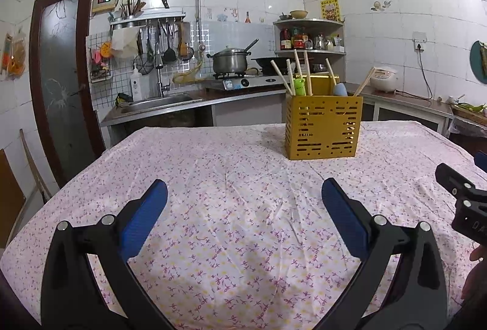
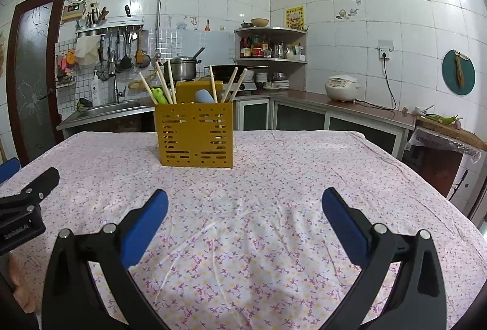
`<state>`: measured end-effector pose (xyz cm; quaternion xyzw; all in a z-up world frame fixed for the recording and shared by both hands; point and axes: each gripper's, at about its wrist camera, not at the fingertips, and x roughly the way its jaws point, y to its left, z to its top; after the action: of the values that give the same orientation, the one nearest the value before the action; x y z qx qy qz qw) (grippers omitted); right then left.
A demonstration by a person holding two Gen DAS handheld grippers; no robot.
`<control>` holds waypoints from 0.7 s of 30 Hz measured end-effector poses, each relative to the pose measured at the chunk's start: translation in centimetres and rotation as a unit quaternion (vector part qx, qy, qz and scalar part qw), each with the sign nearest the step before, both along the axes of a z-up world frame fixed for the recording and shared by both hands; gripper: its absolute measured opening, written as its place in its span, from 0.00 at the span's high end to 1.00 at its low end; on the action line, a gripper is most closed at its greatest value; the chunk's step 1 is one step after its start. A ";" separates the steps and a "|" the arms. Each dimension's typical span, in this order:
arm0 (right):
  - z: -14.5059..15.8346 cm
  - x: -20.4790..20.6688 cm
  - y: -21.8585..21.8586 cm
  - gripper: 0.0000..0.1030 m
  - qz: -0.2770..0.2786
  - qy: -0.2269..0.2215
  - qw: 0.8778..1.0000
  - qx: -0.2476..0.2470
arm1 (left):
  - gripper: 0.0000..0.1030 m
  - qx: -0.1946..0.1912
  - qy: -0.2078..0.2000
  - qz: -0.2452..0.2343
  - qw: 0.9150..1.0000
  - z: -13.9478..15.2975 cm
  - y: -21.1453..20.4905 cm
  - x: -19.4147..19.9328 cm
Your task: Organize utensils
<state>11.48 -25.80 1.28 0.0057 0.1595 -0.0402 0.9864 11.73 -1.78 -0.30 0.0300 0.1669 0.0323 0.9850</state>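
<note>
Both tongs spread wide and empty over the flowered cloth; the yellow utensil holder stands at the far end of the table.

In the left wrist view the left gripper (image 1: 243, 193) fills the bottom of the frame, its blue pads (image 1: 143, 223) far apart above the tablecloth (image 1: 213, 165). Right of centre, above them, stands the yellow utensil holder (image 1: 322, 129), with wooden chopsticks (image 1: 308, 72), a green frog-headed utensil (image 1: 299, 86) and a pale blue one (image 1: 340, 89) poking out of its top. In the right wrist view the holder (image 2: 194, 136) sits left of centre in mid-frame, and the right gripper (image 2: 245, 202) gapes just as wide at the bottom, nothing between its fingers. Well behind, at the right, a rice cooker (image 2: 342, 88) rests on the counter.
</note>
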 end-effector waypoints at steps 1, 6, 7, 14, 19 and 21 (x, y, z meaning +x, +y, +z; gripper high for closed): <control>0.0 0.0 0.0 0.04 0.000 -0.001 1.000 0.000 | 0.05 0.001 -0.003 -0.002 1.000 0.1 -0.1 -0.1; 0.1 -0.1 0.2 0.04 -0.001 -0.005 1.000 -0.007 | 0.05 0.005 -0.008 -0.009 1.000 0.0 -0.3 -0.4; 0.1 -0.1 0.2 0.04 -0.001 -0.005 1.000 -0.008 | 0.05 0.006 -0.009 -0.010 1.000 0.0 -0.3 -0.5; 0.1 -0.1 0.5 0.04 -0.001 -0.005 1.000 -0.014 | 0.05 0.004 -0.012 -0.013 1.000 -0.1 -0.4 -0.8; 0.1 -0.1 0.6 0.04 0.000 -0.003 1.000 -0.017 | 0.05 0.000 -0.018 -0.011 1.000 0.1 -0.2 -0.9; 0.1 -0.1 0.6 0.04 -0.001 -0.004 1.000 -0.019 | 0.05 -0.001 -0.018 -0.009 1.000 0.1 -0.2 -1.0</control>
<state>11.41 -25.22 1.39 -0.0130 0.1550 -0.0441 0.9868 10.74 -1.98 -0.25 0.0303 0.1486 0.0236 0.9882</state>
